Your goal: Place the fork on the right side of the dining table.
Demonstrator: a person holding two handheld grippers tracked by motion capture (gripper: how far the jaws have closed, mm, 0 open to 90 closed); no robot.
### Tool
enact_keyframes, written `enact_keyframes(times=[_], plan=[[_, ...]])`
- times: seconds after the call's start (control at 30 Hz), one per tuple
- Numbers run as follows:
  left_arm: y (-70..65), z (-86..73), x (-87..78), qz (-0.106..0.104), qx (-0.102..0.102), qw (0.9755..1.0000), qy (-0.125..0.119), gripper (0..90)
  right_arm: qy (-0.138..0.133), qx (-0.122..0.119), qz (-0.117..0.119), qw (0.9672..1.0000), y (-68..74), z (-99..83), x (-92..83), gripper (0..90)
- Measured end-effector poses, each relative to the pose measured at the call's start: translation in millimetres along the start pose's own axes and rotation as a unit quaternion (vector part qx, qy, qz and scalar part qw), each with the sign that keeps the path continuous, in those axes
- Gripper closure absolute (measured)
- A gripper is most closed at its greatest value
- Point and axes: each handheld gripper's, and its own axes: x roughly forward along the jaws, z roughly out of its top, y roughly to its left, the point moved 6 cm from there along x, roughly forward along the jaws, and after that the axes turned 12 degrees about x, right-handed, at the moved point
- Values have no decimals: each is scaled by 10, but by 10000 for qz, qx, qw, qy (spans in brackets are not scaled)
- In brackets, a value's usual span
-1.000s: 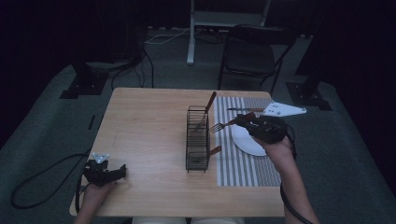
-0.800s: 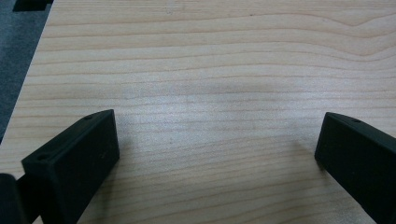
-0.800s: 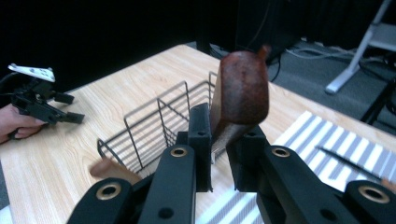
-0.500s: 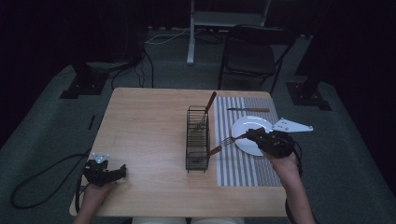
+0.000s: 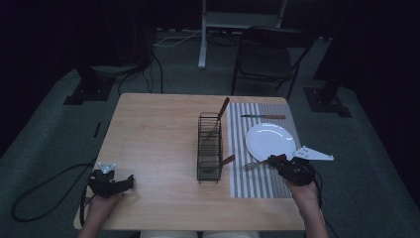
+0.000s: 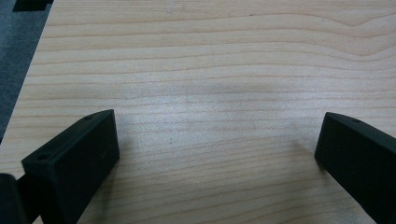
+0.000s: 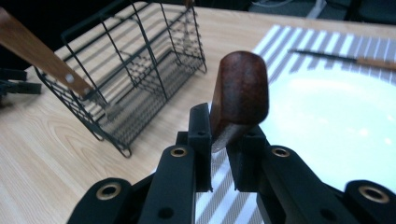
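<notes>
We clamp a fork (image 5: 253, 164) in the right tool (image 5: 275, 161) beside the plate (image 5: 270, 140), seemingly to lay a place setting, while the left tool (image 6: 215, 154) rests released on the desk (image 5: 158, 134).

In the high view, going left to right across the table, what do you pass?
left gripper → wire rack → fork → right gripper, shut on the fork's handle. The white plate and knife lie farther back on the striped mat, overlapping these in order.
</notes>
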Motion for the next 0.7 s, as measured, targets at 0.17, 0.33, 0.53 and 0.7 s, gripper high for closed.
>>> enact_keyframes(times=[0.17, 0.33, 0.53, 0.7], plan=[[0, 0, 0, 1, 0, 10000, -2, 1, -12, 332, -24, 9994, -75, -168, -33, 808], [0, 0, 0, 1, 0, 10000, -2, 1, -95, 523, -18, 9986, -105, -258, -99, 807], [0, 0, 1, 2, -4, 10000, -3, 1, -119, 765, -2, 9970, -155, -337, -125, 807], [0, 0, 1, 2, -1, 10000, -3, 1, -93, 824, -16, 9966, -165, -372, -108, 807]])
